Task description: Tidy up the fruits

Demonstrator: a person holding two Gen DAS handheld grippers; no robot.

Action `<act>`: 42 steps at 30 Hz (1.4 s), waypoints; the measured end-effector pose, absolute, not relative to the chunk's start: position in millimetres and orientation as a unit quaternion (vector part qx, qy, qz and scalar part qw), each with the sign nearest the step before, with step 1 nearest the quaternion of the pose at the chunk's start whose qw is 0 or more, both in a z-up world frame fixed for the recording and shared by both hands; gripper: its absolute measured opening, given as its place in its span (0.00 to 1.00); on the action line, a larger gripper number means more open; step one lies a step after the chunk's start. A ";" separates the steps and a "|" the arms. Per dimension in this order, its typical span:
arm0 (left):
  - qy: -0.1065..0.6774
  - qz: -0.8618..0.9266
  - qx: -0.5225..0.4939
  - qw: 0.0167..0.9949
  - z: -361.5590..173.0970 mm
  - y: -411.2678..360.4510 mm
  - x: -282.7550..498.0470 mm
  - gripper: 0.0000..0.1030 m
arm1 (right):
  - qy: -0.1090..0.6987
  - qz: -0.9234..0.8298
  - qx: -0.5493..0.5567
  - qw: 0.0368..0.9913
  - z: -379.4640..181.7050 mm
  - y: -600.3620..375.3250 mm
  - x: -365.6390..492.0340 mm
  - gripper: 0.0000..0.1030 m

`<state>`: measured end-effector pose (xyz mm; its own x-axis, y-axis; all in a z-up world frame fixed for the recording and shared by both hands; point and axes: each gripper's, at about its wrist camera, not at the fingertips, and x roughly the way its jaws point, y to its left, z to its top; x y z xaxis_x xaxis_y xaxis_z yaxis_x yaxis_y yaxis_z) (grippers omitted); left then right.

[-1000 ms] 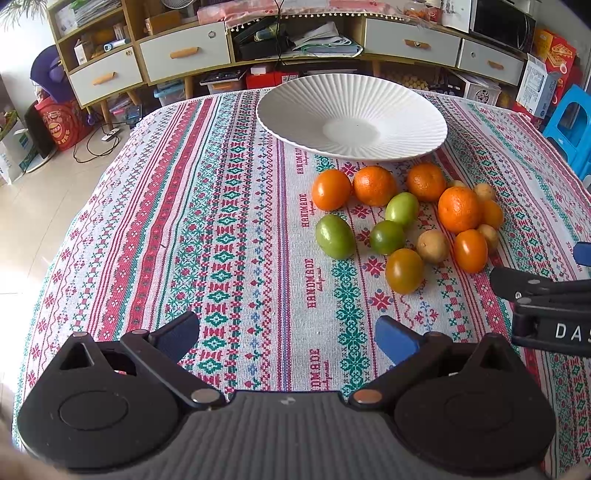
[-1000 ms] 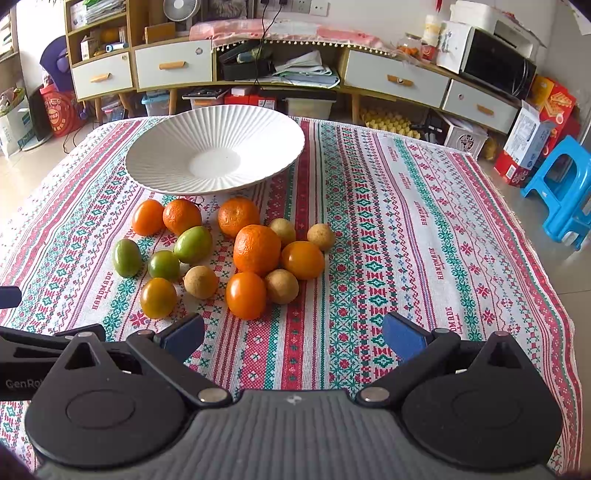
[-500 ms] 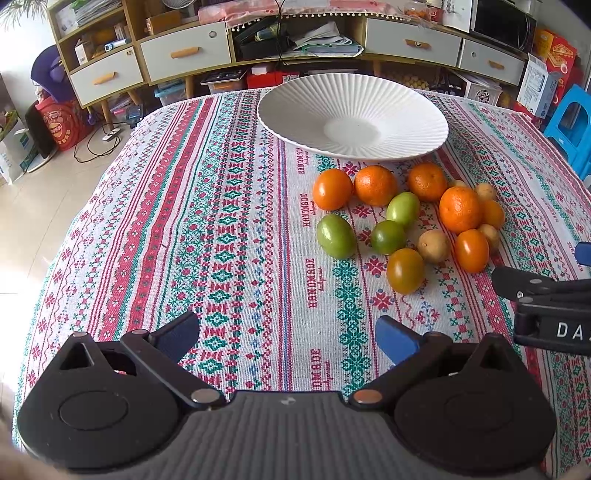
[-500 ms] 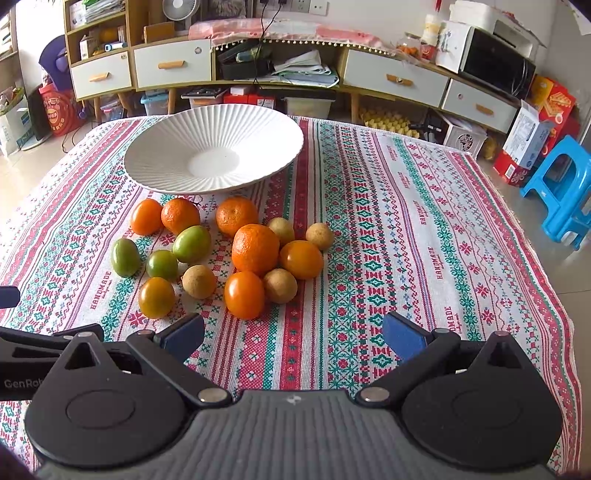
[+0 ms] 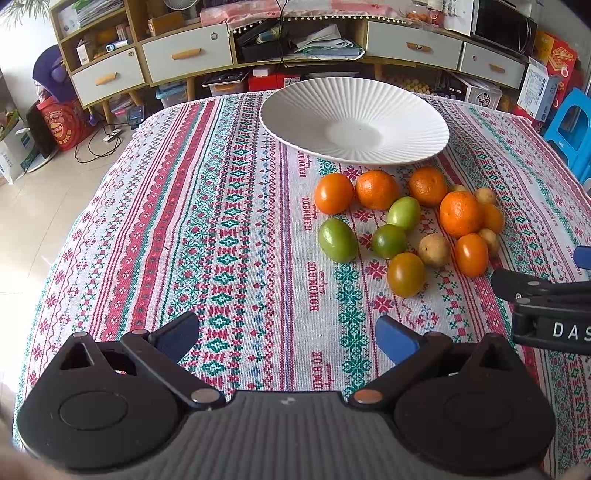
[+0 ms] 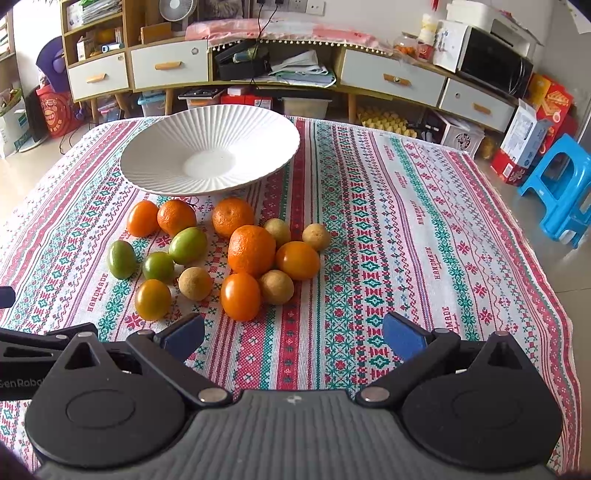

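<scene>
The desk [image 5: 229,229] is covered edge to edge with a woven cloth [image 6: 406,240] in red, green and white bands, with "HANDMADE" stitched along some stripes. A big white ribbed plate [image 6: 210,155] sits toward the far side with nothing in it. Just in front of it the fruits [image 6: 236,254] lie in a loose cluster on the cloth — oranges at the back nearly touching the plate's rim, a few green ones on the left, small tan ones and orange tomato-looking ones mixed in.

Left tool [image 5: 288,338] hangs low over bare cloth to the left of the pile, blue pads spread wide, nothing between them. Right tool [image 6: 293,334] is the same deal — wide open, empty, with the nearest fruit just beyond its left pad.

The room behind is pretty cluttered: a long wooden cabinet [image 6: 280,74] with white drawers and open shelves stuffed with papers and boxes, a microwave [image 6: 495,61] on the right end, a small fan [image 6: 175,11] up top, a blue plastic stool [image 6: 557,184] on the tiled floor [image 5: 33,206], and cardboard boxes beside it.
</scene>
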<state>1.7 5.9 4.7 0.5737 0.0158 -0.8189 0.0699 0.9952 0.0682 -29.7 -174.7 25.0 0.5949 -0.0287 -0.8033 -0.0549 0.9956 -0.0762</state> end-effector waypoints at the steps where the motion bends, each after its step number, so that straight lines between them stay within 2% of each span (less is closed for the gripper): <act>1: 0.461 -0.015 0.046 0.886 4.8 5.6 1.9 1.00 | 0.450 0.007 -0.047 0.892 24.8 -174.0 -29.6 1.00; 26: 0.456 -0.004 0.052 0.889 4.3 4.7 2.2 1.00 | 0.443 0.006 -0.050 0.895 28.9 -174.7 -29.3 1.00; 33: 0.473 -0.071 0.057 0.876 2.4 3.5 7.6 1.00 | 0.445 0.058 -0.028 0.893 40.5 -185.1 -20.0 1.00; 42: 0.471 -0.118 0.047 0.873 12.4 20.0 36.5 1.00 | 0.493 0.087 0.023 0.866 36.8 -205.4 18.9 1.00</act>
